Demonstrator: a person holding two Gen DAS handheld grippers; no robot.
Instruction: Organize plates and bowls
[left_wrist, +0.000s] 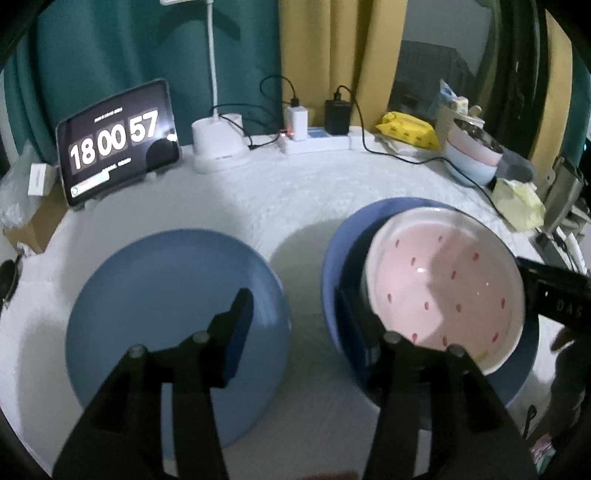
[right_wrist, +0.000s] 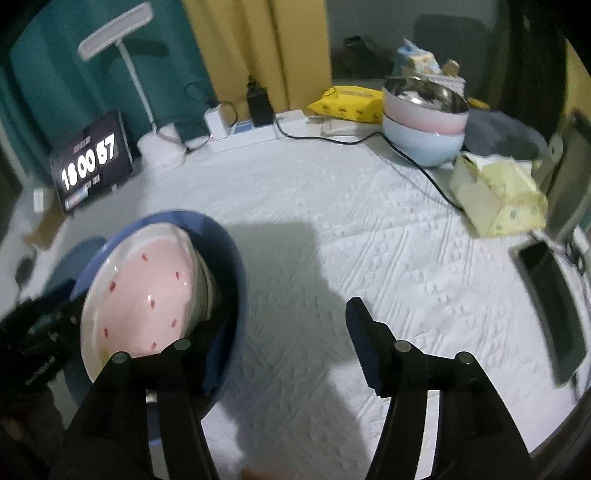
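A: While the pink strawberry-print bowl (left_wrist: 447, 288) is sitting in the blue bowl (left_wrist: 343, 254), tilted, what are the grippers doing?

B: Left gripper (left_wrist: 295, 317) is hanging with fingers apart, nothing clamped. Its right finger (left_wrist: 354, 332) is sitting at the pink bowl's 9 o'clock, inside the blue bowl's rim; contact, cannot tell. Its left finger (left_wrist: 238, 332) is hovering over the blue plate (left_wrist: 173, 317).

A: Right gripper (right_wrist: 284, 343)?

B: Standing wide apart, empty. Its left finger is hiding under the bowl rim at 7 o'clock; the right finger (right_wrist: 364, 347) is over bare white tablecloth (right_wrist: 369, 221).

A: Plate position?

B: Lying flat at 9 o'clock of the nested bowls, just beside, not touching.
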